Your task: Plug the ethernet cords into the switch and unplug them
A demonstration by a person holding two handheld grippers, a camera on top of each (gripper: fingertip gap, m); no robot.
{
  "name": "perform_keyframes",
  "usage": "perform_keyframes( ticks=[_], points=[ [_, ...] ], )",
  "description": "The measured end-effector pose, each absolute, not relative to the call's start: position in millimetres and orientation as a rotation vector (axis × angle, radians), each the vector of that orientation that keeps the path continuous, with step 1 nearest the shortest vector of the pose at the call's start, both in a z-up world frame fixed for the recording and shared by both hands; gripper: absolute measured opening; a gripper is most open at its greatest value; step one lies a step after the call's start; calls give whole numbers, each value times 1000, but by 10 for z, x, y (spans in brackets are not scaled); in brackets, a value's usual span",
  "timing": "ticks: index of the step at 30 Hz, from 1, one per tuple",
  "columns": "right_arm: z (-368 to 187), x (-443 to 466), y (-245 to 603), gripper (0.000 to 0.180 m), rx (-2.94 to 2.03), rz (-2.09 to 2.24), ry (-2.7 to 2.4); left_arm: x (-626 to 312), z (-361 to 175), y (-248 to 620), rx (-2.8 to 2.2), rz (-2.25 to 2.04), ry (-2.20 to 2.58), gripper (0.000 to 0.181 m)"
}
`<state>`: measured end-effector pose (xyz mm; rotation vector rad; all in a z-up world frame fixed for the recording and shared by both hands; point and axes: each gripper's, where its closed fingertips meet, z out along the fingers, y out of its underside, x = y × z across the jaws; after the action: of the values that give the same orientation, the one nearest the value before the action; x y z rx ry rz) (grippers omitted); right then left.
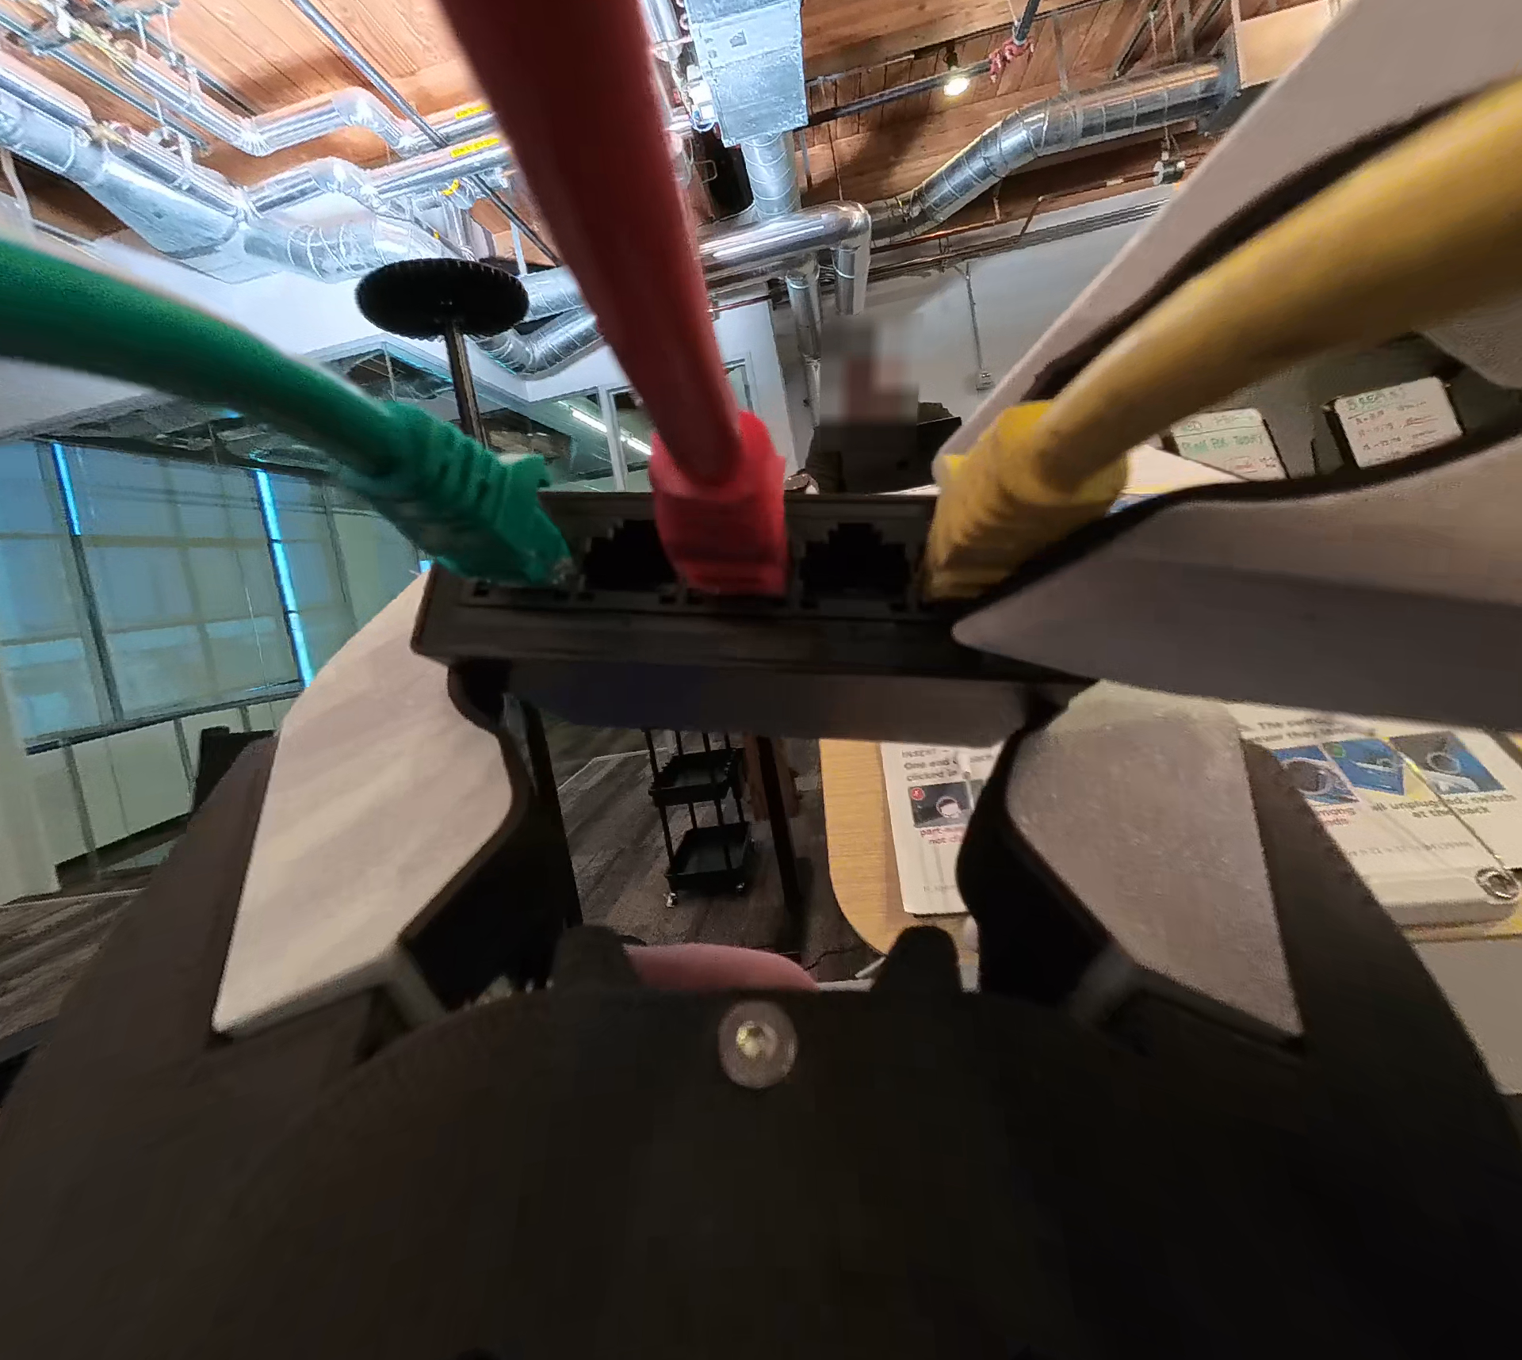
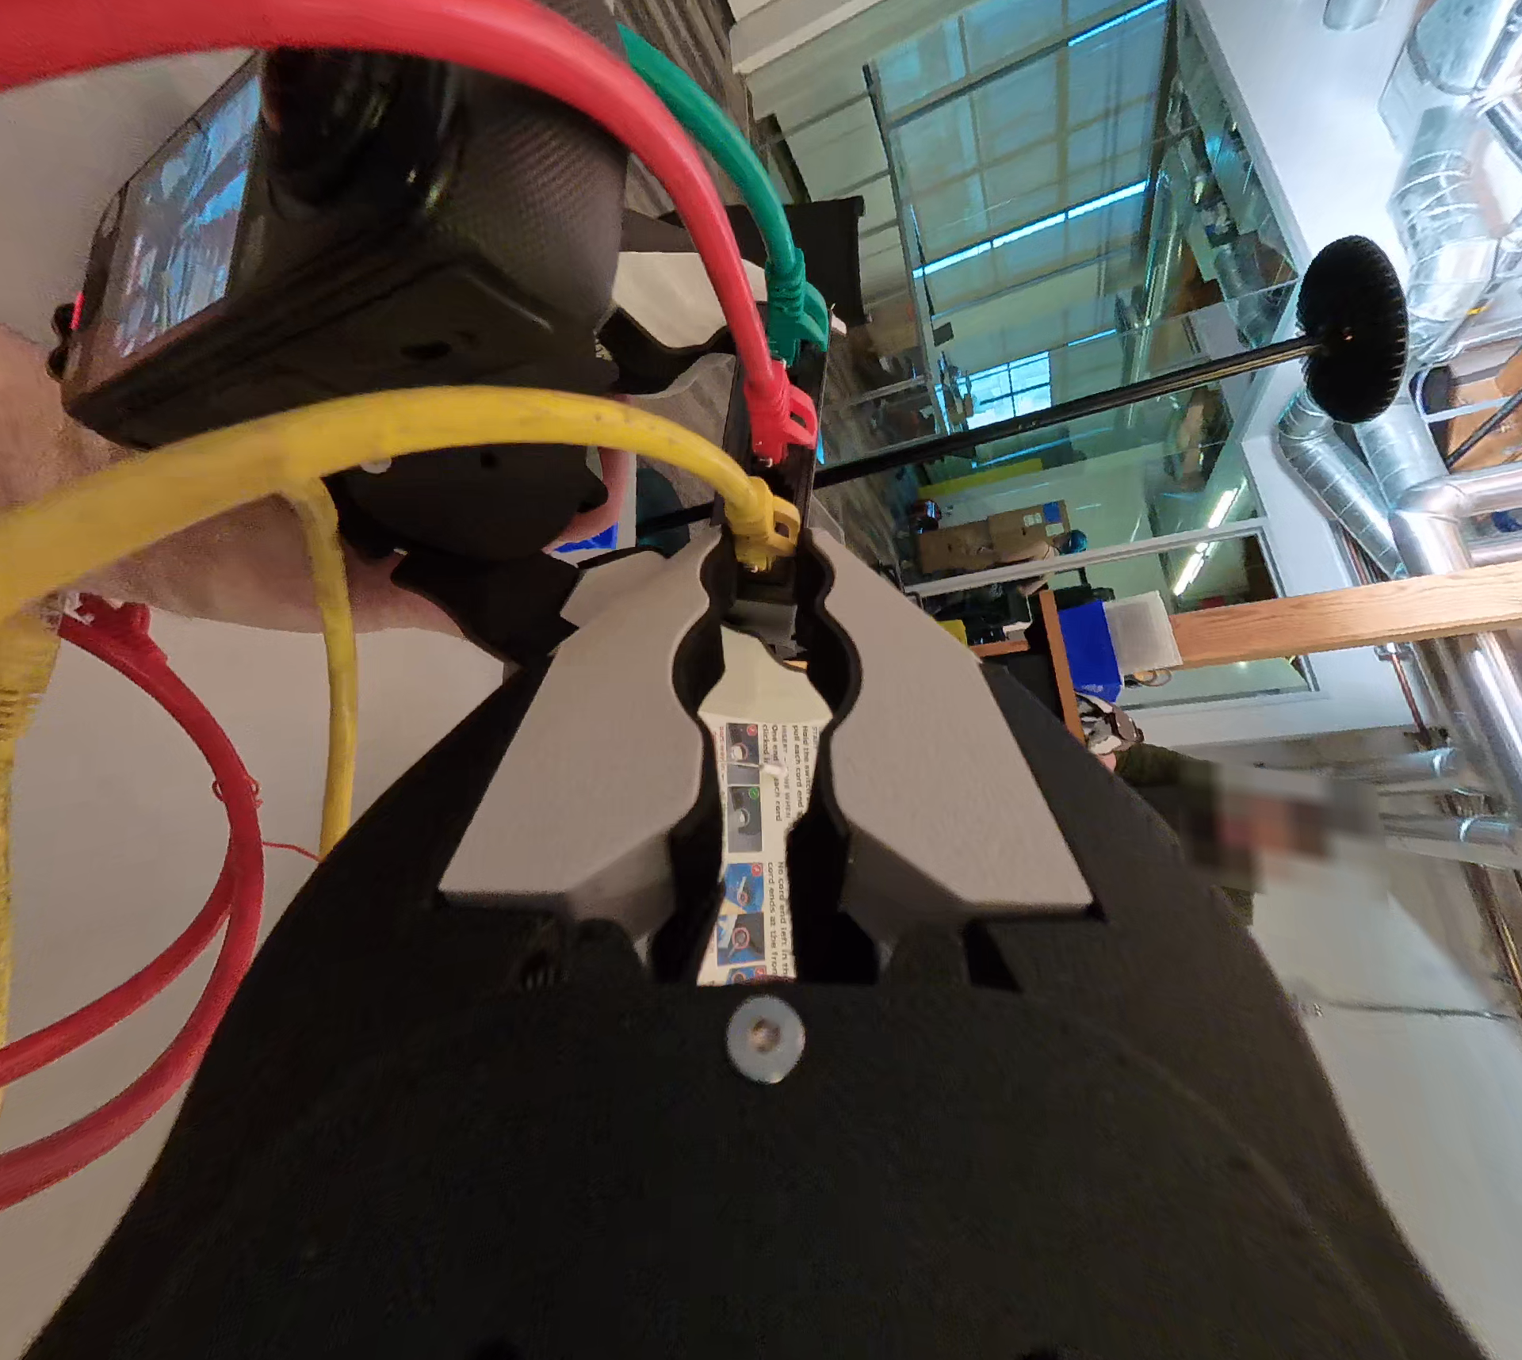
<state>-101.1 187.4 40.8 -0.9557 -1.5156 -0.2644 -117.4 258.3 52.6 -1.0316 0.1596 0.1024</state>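
Bracing the switch (image 1: 725,629) from below, the left gripper (image 1: 741,695) clamps it at 12 o'clock, ports facing up. Green (image 1: 486,505), red (image 1: 725,505) and yellow (image 1: 988,522) plugs sit seated; the right gripper (image 2: 762,563) pinches around yellow's plug at 3 o'clock, likely for unplugging.

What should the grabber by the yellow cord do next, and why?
Probably pull the yellow plug straight out. The right gripper has its jaws closed round it, green plug, red plug and yellow all sit in the switch, which the left gripper holds.
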Motion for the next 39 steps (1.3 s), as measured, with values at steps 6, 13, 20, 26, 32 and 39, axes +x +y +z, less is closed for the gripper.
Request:
perform_keyframes(
  ticks=[6,13,20,26,32,39],
  points=[
    [431,-1017,1830,13,-955,-243,-1512,-1211,581,2536,-1002,160,168,124],
    [429,-1045,1819,11,-937,-301,-1550,-1231,586,2533,-1005,143,164,124],
    [414,-1062,1812,10,-980,-185,-1573,-1261,582,2540,-1005,170,167,124],
    [252,-1186,1732,10,-974,-179,-1613,-1362,544,2643,-1063,125,141,124],
    [465,-1023,1750,11,-990,-116,-1517,-1581,467,2782,-1066,180,118,124],
    [597,-394,1882,10,-1090,-228,-1413,-1682,328,2955,-1131,134,102,124]
  ],
)
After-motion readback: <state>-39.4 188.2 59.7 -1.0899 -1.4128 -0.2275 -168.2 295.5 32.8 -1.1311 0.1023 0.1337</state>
